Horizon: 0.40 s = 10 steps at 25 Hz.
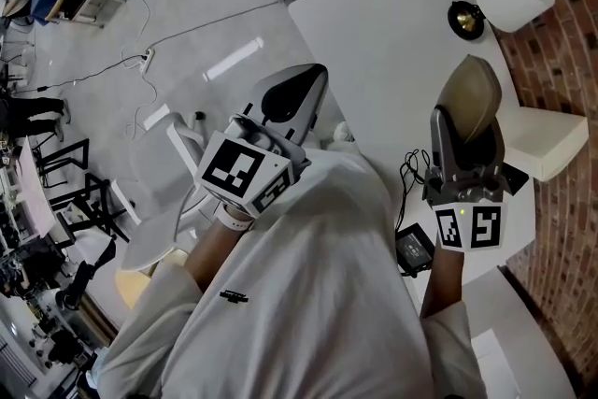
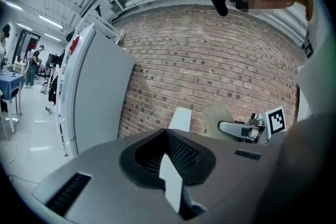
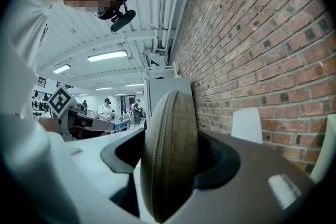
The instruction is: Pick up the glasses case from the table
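Only its own view shows the zip (image 3: pixel 151 165) on the glasses case (image 3: pixel 176 155) the right claw (image 3: pixel 170 136) clamps; left claw (image 2: pixel 167 136) closed.

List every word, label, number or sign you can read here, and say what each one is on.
No legible words or numbers anywhere.
Square markers on the left gripper and right gripper: black-and-white patterns, no letters.
Small label on the right gripper's body: too small to read.
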Tool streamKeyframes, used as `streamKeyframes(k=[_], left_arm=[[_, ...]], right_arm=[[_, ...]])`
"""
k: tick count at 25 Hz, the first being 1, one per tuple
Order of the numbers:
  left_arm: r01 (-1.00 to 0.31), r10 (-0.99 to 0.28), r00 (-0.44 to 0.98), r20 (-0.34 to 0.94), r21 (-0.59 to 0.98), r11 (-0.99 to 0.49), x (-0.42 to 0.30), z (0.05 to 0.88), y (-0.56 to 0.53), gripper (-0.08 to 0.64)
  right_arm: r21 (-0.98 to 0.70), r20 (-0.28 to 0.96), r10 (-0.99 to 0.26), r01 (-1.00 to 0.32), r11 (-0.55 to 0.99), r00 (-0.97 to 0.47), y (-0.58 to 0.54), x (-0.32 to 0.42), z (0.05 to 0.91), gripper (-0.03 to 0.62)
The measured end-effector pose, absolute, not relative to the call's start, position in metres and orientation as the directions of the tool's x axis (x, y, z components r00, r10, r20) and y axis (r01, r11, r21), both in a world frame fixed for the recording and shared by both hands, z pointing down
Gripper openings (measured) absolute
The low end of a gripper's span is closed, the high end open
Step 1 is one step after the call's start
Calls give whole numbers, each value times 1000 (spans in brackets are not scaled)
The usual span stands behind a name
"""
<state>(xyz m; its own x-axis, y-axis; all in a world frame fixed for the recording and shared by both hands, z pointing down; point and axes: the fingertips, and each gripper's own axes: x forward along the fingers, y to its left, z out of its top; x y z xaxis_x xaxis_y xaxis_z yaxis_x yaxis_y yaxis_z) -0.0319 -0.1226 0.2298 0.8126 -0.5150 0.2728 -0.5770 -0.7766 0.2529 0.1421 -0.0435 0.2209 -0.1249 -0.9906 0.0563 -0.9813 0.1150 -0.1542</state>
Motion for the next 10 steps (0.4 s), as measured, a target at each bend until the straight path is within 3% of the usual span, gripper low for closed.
streamKeyframes(k=[10], left_arm=[[-579, -510, 811, 287, 265, -771, -38, 236, -126, 8]], right_arm=[[-156, 55, -990, -980, 123, -133, -52, 133, 219, 287]])
